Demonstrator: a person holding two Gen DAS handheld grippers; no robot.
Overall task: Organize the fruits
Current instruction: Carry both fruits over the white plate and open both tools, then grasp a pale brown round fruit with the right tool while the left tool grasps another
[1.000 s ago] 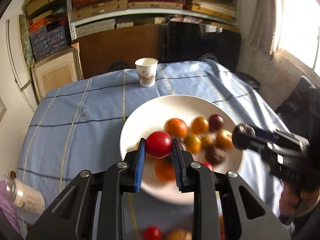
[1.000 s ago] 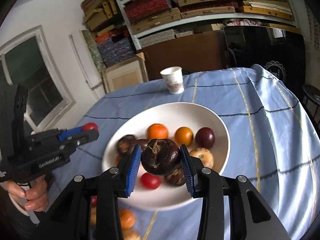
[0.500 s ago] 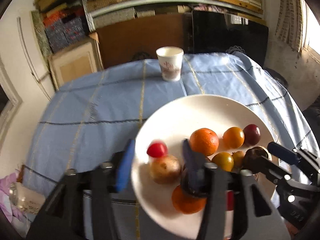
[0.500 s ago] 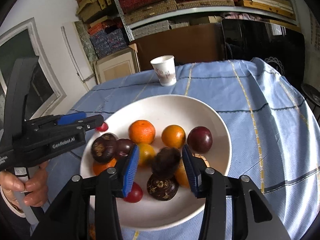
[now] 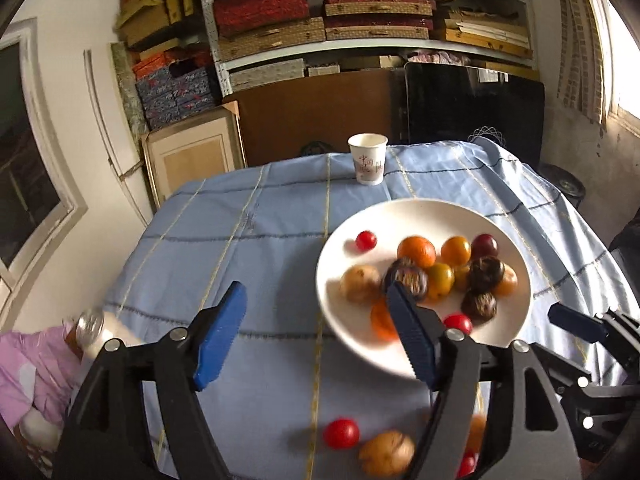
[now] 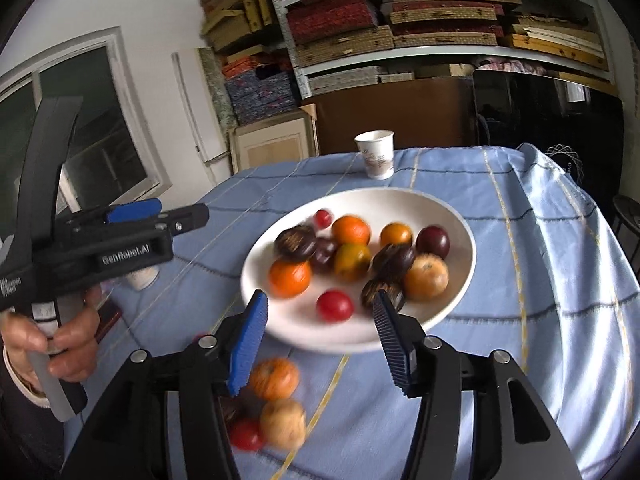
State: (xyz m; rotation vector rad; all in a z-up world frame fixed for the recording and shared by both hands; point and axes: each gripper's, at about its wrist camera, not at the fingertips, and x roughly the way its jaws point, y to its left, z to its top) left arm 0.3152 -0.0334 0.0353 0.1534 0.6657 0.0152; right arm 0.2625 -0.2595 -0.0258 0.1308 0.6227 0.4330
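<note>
A white plate (image 5: 420, 216) (image 6: 400, 204) on the blue cloth holds several fruits: oranges, dark mangosteens and red tomatoes. A small red tomato (image 5: 366, 240) lies alone at the plate's far left. A dark fruit (image 6: 394, 258) rests among the pile. My left gripper (image 5: 316, 336) hovers left of the plate, jaws opening, nothing between them. My right gripper (image 6: 320, 340) hangs before the plate's near rim, jaws opening and empty. Loose on the cloth near me lie a red tomato (image 5: 341, 433), a tan fruit (image 6: 282, 422) and an orange (image 6: 276, 378).
A paper cup (image 5: 368, 159) stands beyond the plate at the table's far edge. A bottle (image 5: 90, 324) lies at the left edge. A hand (image 6: 60, 336) holds the left gripper (image 6: 168, 214) left of the plate. Shelves and boxes fill the back wall.
The left gripper let go of the red tomato onto the plate and drew back to the left. The right gripper dropped the dark fruit into the plate and pulled back. Both jaws widened.
</note>
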